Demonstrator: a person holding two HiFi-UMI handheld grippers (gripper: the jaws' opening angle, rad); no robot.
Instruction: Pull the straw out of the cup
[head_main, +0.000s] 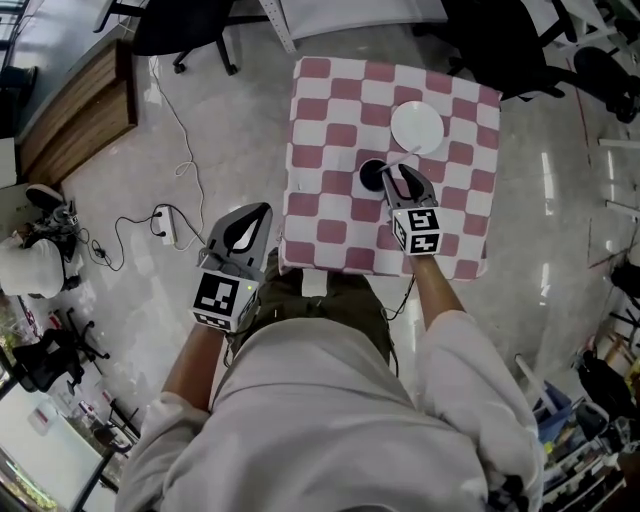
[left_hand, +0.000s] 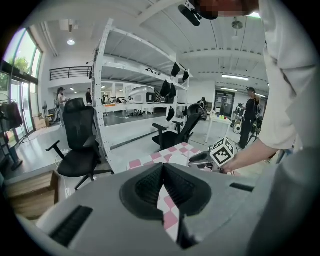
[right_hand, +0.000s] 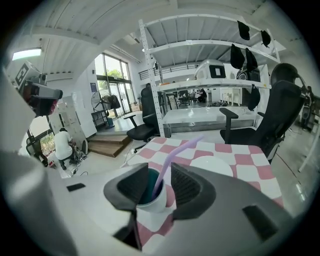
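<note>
A white cup with a dark teal inside stands on the pink-and-white checked table; from above the cup looks dark. A pale purple straw rises out of it and leans to the upper right; in the head view the straw is only a thin line. My right gripper is open, with a jaw on each side of the straw just above the cup's rim and neither pad pressing on it. It sits over the cup. My left gripper hangs off the table's left edge with its tips together and nothing in them.
A white round plate lies just behind the cup. On the floor to the left are a power strip with cables and a wooden platform. Office chairs and tall white shelving stand around the table.
</note>
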